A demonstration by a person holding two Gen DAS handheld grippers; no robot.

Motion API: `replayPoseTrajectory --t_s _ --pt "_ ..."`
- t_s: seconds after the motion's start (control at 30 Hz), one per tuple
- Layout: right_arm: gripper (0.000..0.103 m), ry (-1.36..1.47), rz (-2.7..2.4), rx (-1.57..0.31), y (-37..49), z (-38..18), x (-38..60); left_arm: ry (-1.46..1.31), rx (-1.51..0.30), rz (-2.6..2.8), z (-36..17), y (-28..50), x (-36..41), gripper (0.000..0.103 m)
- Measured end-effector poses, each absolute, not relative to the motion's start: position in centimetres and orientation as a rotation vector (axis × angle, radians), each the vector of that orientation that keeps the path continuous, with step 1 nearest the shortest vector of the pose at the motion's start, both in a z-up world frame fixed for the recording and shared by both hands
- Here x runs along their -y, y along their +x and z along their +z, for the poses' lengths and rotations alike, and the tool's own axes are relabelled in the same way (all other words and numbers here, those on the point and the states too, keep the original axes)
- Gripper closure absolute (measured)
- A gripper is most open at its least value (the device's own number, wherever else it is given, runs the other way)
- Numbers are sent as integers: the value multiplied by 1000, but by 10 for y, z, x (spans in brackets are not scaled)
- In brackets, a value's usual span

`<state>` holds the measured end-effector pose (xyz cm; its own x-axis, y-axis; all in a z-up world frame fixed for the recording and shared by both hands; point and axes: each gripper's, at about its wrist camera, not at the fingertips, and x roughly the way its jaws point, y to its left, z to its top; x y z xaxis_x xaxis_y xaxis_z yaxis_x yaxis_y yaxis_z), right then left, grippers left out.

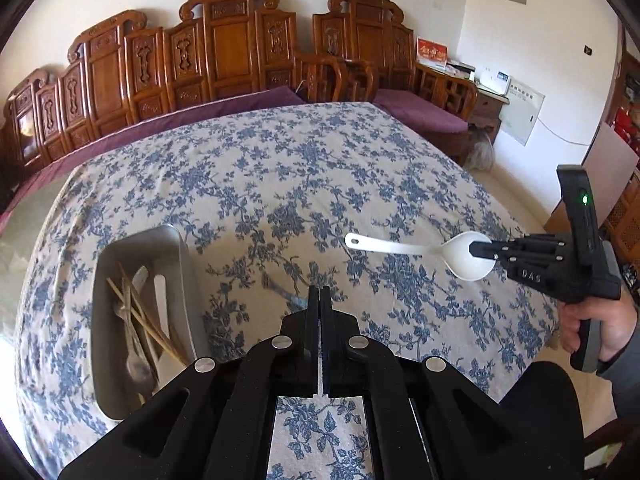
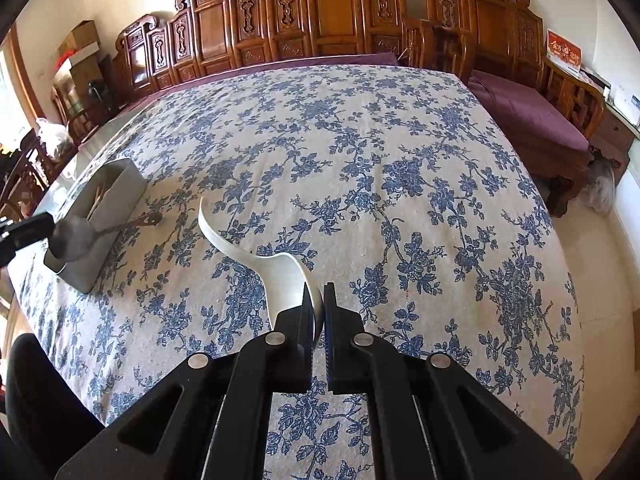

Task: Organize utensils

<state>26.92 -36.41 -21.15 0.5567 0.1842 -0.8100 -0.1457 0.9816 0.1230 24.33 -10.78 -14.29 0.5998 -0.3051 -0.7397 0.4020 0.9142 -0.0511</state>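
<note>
While the left gripper (image 1: 319,294) pinches a metal spoon (image 2: 72,238), the right gripper (image 2: 319,294) jaws clamp the white spoon (image 2: 286,276) bowl.

Bright, soft daylight from the left, faint shadows, sharp focus, strong fisheye bending and dark corners.

one white spoon (image 1: 416,250); one metal spoon (image 2: 92,232); one steel tray (image 1: 120,392); several chopsticks (image 1: 148,320); two grippers.
</note>
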Motion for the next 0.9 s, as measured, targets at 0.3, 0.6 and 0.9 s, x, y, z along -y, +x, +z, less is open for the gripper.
replayPoseTrajectory --t_s 0.3,0.6,0.9 --pt "98 43 195 -957 269 -210 364 122 -827 -394 -128 258 100 103" --pt "98 32 187 -966 269 -214 367 203 -915 -414 -197 227 129 103" --pt "98 40 183 -964 269 -213 370 177 -958 -359 -229 225 124 103"
